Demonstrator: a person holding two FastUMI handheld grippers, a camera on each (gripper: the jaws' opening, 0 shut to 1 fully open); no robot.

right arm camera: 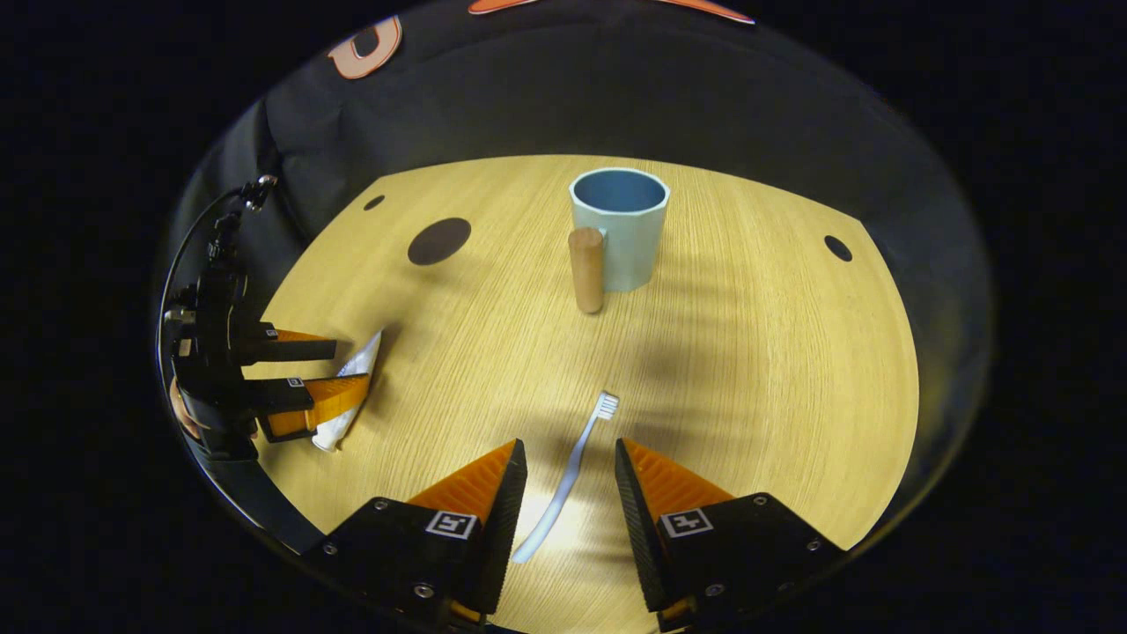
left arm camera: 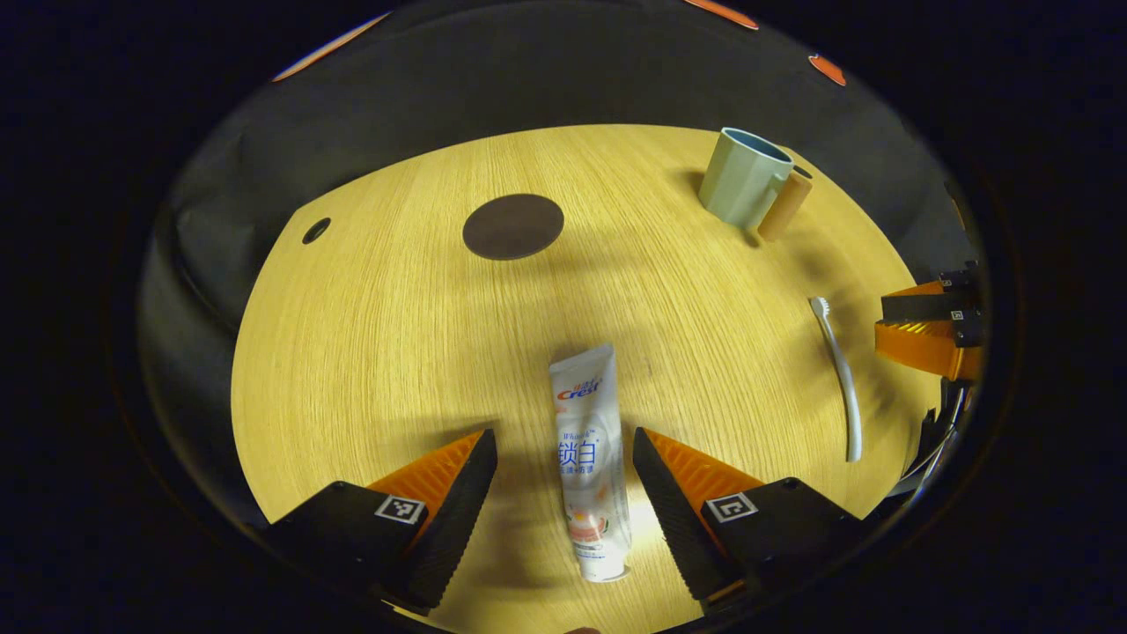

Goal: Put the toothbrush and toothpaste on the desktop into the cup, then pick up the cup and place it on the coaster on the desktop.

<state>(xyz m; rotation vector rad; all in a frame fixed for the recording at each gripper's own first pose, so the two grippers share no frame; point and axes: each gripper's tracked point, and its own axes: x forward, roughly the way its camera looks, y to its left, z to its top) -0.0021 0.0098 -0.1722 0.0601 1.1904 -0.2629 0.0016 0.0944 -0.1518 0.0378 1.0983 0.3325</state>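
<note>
Left tongs [left arm camera: 563,458] spread wide astride the toothpaste [left arm camera: 588,458], right tongs [right arm camera: 570,471] equally open astride the toothbrush [right arm camera: 572,467], both flat on the tabletop [left arm camera: 370,352].

The toothpaste [left arm camera: 591,461] reads "Crest" (plus Chinese characters).

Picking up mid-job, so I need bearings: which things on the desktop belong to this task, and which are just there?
Task things:
- white toothpaste tube, lying flat between the open left gripper fingers
- white toothbrush, between the open right gripper fingers
- pale green cup with wooden handle, empty
- dark round coaster

Just there:
- wooden desktop
- its dark round holes
</note>
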